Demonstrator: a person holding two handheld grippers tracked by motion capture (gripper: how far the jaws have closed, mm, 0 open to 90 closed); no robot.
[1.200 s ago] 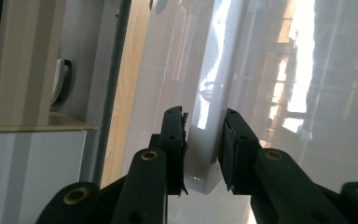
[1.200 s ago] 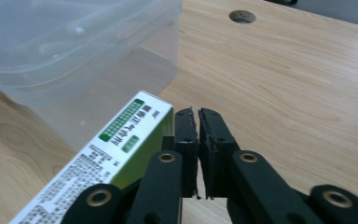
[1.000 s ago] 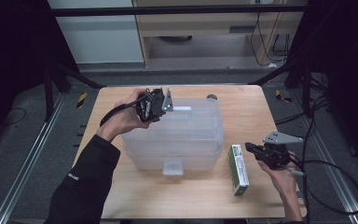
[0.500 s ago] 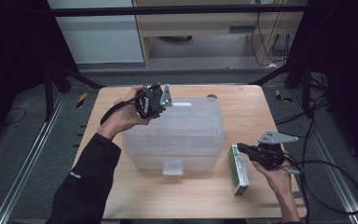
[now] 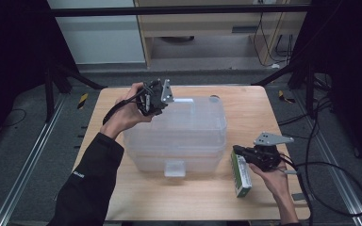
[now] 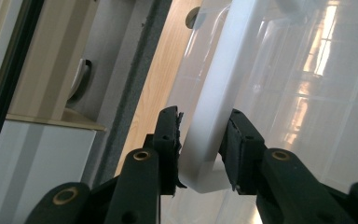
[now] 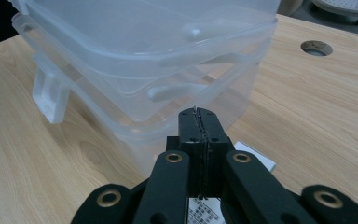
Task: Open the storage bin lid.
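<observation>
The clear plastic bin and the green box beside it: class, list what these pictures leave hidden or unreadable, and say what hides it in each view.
- Bin contents: high view, glare and frosted walls blur the inside.
- Green box print: high view, too small to read; right gripper view, the right hand-held gripper covers most of its label.
- Bin's near latch: left gripper view, cut off by the frame; the left hand-held gripper straddles the white rim.

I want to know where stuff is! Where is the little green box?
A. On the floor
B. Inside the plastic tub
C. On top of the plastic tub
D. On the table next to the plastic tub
D: in the high view the green box lies flat on the table, just beside the tub, under the right gripper.
</observation>
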